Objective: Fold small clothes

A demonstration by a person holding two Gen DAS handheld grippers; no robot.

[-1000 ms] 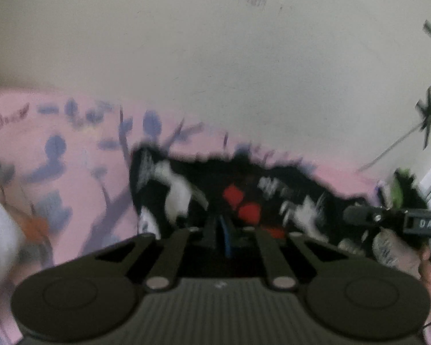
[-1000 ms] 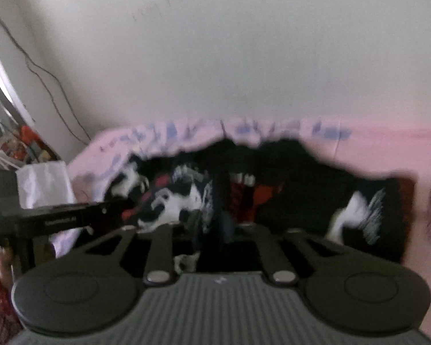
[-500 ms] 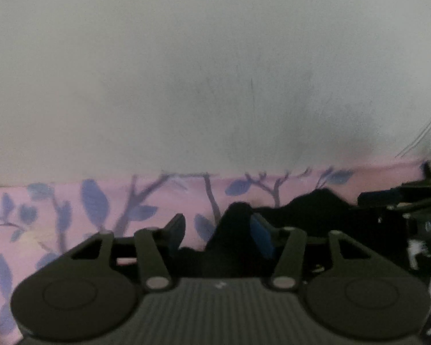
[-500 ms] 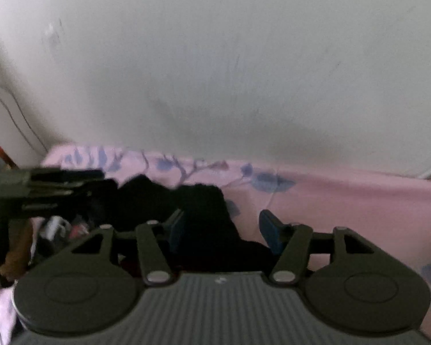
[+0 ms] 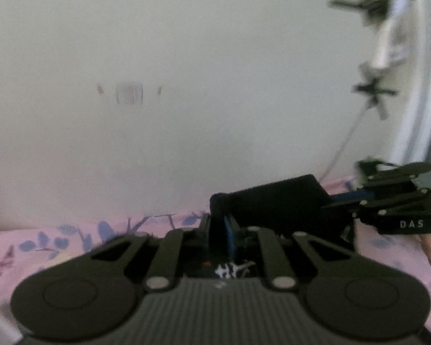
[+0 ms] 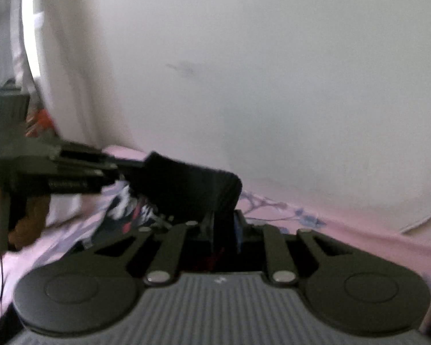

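Observation:
A small black garment [image 5: 275,204] with white and red print is stretched between both grippers, lifted above the pink floral bedsheet [image 5: 71,241]. My left gripper [image 5: 219,230] is shut on one end of its black edge. My right gripper [image 6: 225,227] is shut on the other end [image 6: 186,189]. Each gripper shows in the other's view, the right one [image 5: 399,201] at the right and the left one [image 6: 60,172] at the left. The printed part [image 6: 126,210] hangs down below.
A plain white wall [image 5: 186,86] stands close behind the bed. A cable taped to the wall [image 5: 370,95] runs down at the right of the left wrist view. Clutter and a white frame [image 6: 28,86] stand at the left of the right wrist view.
Half a second ago both grippers were open around the black edge low on the bed. They have since shut on it and lifted it, tilting the views up the wall.

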